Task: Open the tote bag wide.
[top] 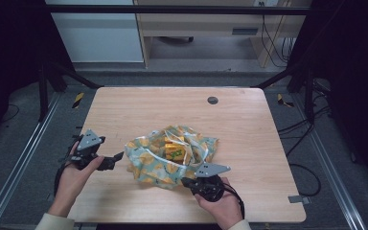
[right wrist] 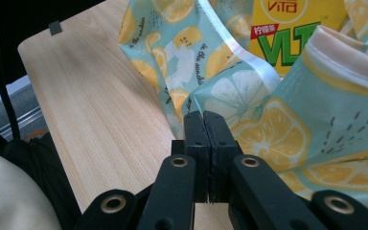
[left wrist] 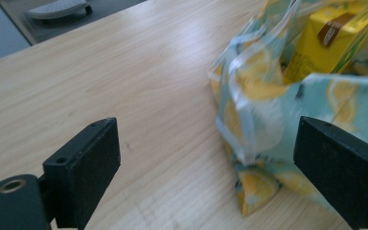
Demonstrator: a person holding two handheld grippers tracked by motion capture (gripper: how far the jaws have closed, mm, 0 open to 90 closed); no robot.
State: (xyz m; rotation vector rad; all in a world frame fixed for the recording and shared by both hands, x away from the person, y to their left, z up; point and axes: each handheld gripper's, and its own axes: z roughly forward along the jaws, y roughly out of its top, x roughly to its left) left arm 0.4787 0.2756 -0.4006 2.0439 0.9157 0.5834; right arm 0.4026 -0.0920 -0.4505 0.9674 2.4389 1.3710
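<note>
Pale wood desk [top: 124, 108] with a lemon-print bag [top: 148, 160] between two hand-held grippers.

Largest first: the desk carries the crumpled bag near the middle of its near edge, mouth open, with a yellow drink carton [top: 173, 152] standing inside. The right gripper [top: 186, 182] sits at the bag's near-right side, its jaws pressed together on a fold of the bag's fabric. The left gripper [top: 120, 156] hovers just beside the bag's left side, jaws spread wide with nothing clamped.
</note>
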